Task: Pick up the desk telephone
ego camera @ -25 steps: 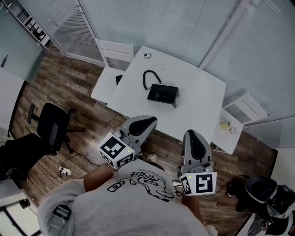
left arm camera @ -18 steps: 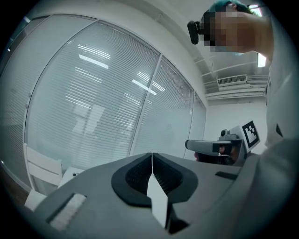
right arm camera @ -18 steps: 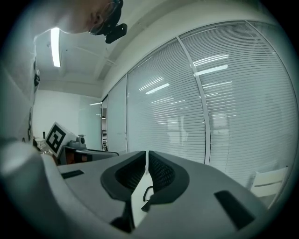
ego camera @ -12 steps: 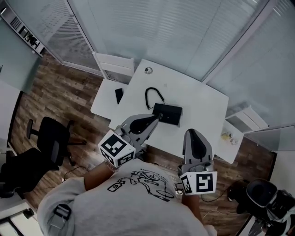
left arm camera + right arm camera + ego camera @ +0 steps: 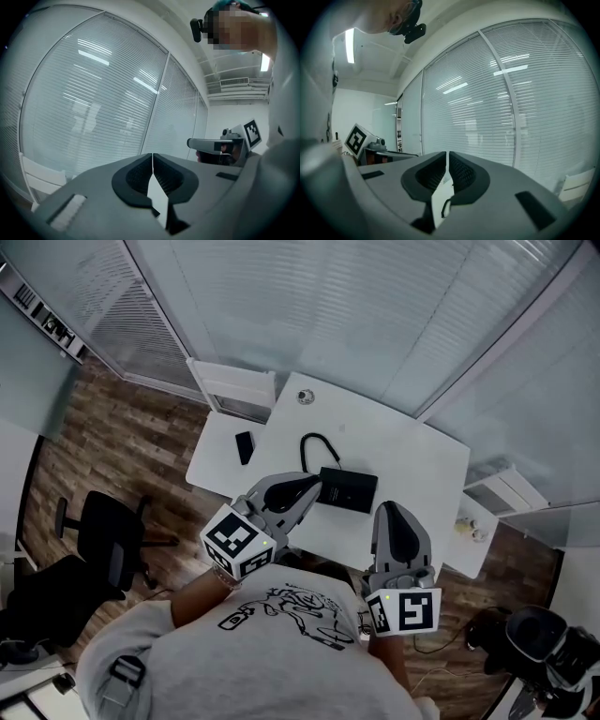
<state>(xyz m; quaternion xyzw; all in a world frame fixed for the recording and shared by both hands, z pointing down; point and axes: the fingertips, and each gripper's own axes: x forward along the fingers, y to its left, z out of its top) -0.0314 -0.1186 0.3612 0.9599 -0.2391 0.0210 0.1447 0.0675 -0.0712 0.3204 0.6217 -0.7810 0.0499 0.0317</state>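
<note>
A black desk telephone (image 5: 347, 489) with a curled black cord (image 5: 312, 448) lies on the white table (image 5: 412, 474) in the head view. My left gripper (image 5: 312, 487) is shut and empty, its tip just left of the phone in the picture and held above the table's near edge. Over that same edge, to the phone's right, my right gripper (image 5: 394, 517) is shut and empty too. In the left gripper view the jaws (image 5: 152, 161) meet with nothing between them. The right gripper view shows its jaws (image 5: 447, 160) closed, with a strip of the table and the cord (image 5: 446, 206) below.
A small dark object (image 5: 245, 446) lies on a lower white side table (image 5: 217, 456) at left. A round white object (image 5: 304, 397) sits at the table's far corner. Black office chairs (image 5: 112, 540) stand on the wood floor at left. Blinds cover the glass walls (image 5: 375, 306) behind.
I have walked toward the table with both grippers held out shut. The table and phone have come nearer, and the left gripper's tip now sits beside the phone.
</note>
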